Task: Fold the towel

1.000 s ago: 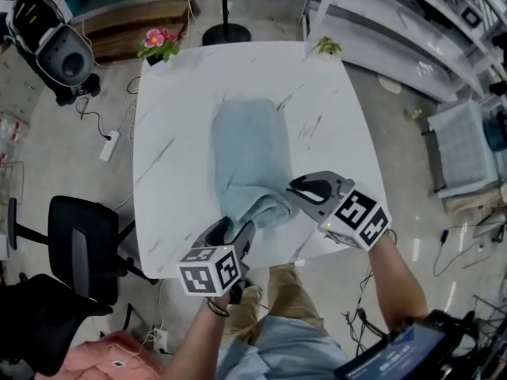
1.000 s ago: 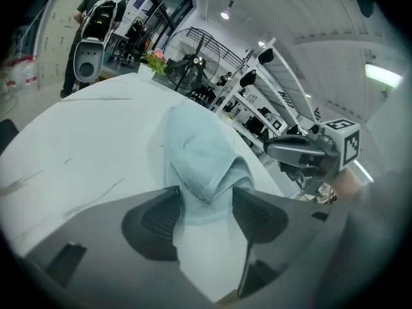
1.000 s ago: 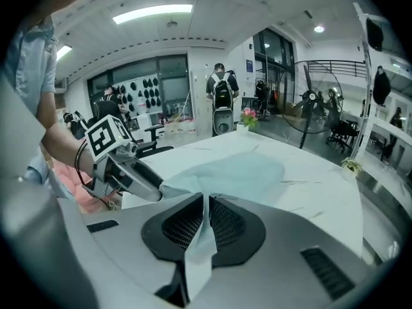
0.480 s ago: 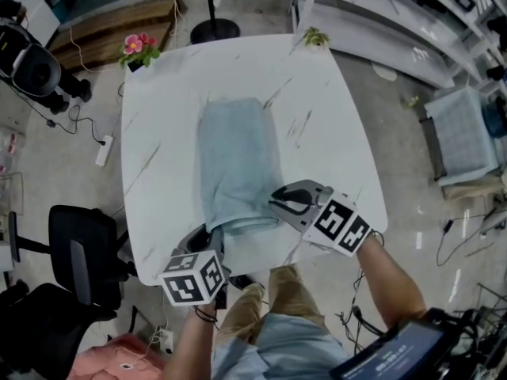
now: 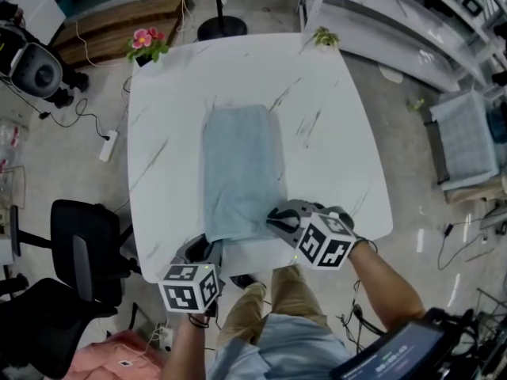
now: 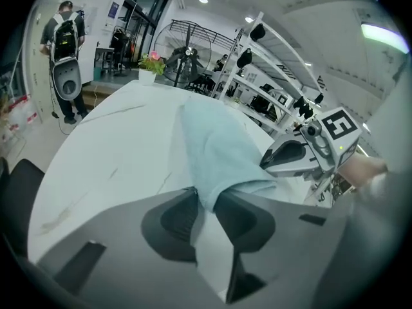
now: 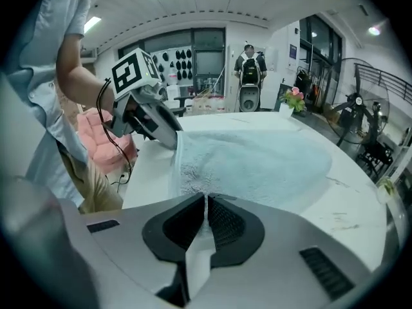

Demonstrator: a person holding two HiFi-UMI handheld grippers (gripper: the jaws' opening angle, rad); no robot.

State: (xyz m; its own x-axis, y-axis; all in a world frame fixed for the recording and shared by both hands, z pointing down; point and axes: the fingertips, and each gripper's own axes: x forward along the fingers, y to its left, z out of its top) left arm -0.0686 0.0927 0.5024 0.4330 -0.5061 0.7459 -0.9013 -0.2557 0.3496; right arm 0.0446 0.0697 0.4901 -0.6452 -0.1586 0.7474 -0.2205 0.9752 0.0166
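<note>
A white counter [image 5: 158, 133] with grey streaks stands in a busy workroom. A pot of pink flowers [image 5: 148, 44] sits on its far left corner. Well away from the flowers, at the near edge, the left hand-held gripper [image 5: 207, 245] pinches the near left corner of the light blue towel [image 5: 242, 165]. Its jaws have just opened a little, but the cloth is squeezed between them.

The towel lies flat on the counter, to the right of the flowers and closer to the person. It is a long, thin strip. Its long way runs from the person's side toward the flowers' side, and one short end points at the person. Farther right of the flowers, the right hand-held gripper [image 5: 273, 217] is pressed tight on the near right corner.

What could go wrong? The left grip looks a bit loose, so that corner might slip out when it is lifted. Then the fold would come out crooked. If one hand went faster than the other, the strip could twist too.
</note>
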